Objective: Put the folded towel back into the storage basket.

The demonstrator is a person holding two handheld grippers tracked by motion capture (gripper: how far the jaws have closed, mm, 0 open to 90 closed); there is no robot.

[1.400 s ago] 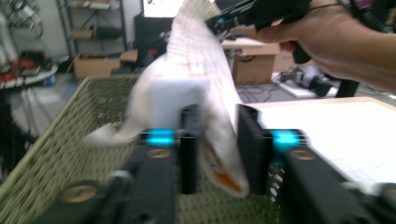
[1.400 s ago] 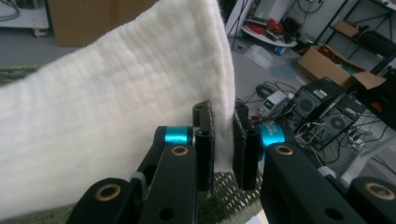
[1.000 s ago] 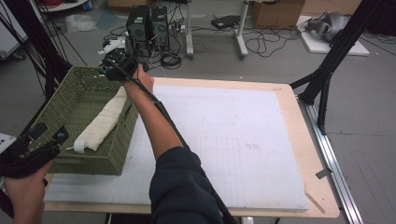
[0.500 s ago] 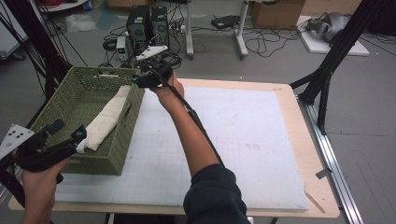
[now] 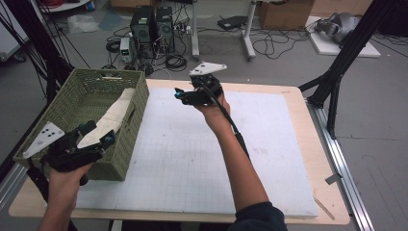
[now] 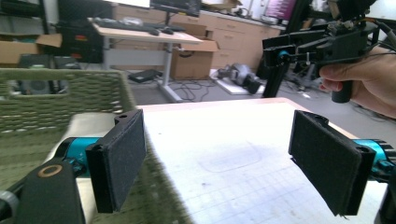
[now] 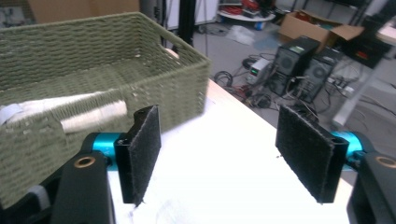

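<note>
Green woven basket (image 5: 130,130) at the tabletop's (image 5: 202,163) left edge already holds our rolled white cloth (image 5: 113,118). Left tool (image 5: 94,139) and right tool (image 5: 185,94) are both empty, jaws apart; little seems left.

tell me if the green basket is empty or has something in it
Not empty. A rolled cream cloth lies inside the green woven basket; the right gripper view shows it through a gap in the basket wall.

Right gripper (image 7: 217,156) spread wide above the white mat (image 7: 224,186)

Nothing sits between its black padded jaws. Beyond the left jaw stands a green woven basket (image 7: 93,60) holding a rolled white cloth (image 7: 88,114); computer towers (image 7: 303,60) and cables lie on the floor behind.
</note>
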